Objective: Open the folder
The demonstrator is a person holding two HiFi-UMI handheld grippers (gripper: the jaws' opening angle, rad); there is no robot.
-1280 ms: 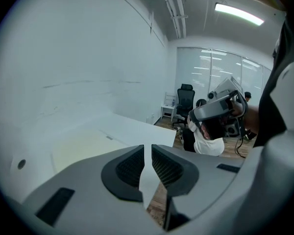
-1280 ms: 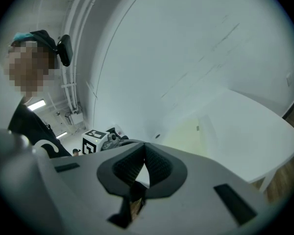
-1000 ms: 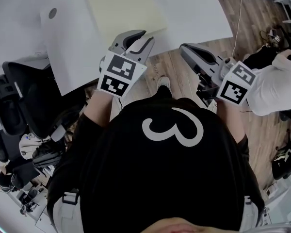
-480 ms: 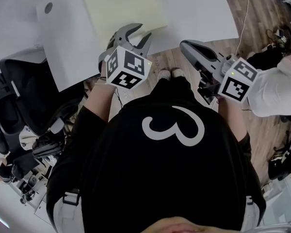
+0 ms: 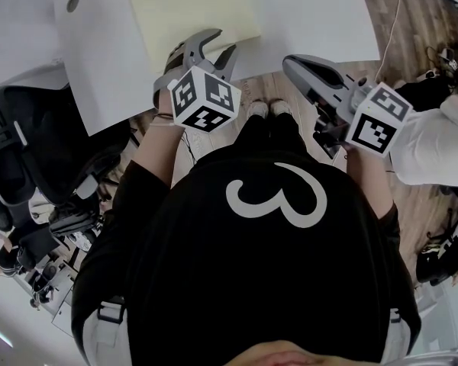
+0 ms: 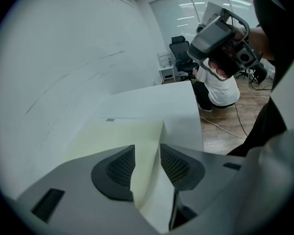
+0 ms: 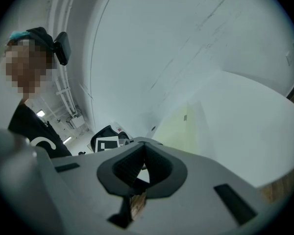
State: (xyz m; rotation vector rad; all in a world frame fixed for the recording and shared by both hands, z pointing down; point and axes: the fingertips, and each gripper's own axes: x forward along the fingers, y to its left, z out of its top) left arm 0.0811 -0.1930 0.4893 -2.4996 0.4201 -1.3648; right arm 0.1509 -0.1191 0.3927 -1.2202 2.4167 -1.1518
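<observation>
A pale yellow folder [image 5: 191, 14] lies shut and flat on the white table [image 5: 313, 14], its near right corner close to the table's front edge. My left gripper [image 5: 220, 44] points down at that corner. In the left gripper view its jaws [image 6: 148, 153] are opening, and the folder's [image 6: 117, 136] corner edge shows in the gap, with the pads apart from it. My right gripper [image 5: 291, 62] hangs to the right over the floor, just off the table's edge. Its pads [image 7: 144, 163] meet with nothing between them, and the folder [image 7: 179, 124] lies beyond them.
A white board [image 5: 99, 59] with a round hole juts out at the table's left. Black office chairs [image 5: 30, 151] stand at the left. A person in white [image 5: 435, 143] crouches on the wooden floor at the right, near a cable [image 5: 389, 21].
My left gripper has sunk toward the folder's near corner, rolled, and its jaws have spread wider. The right gripper has dropped a little and stays shut.
</observation>
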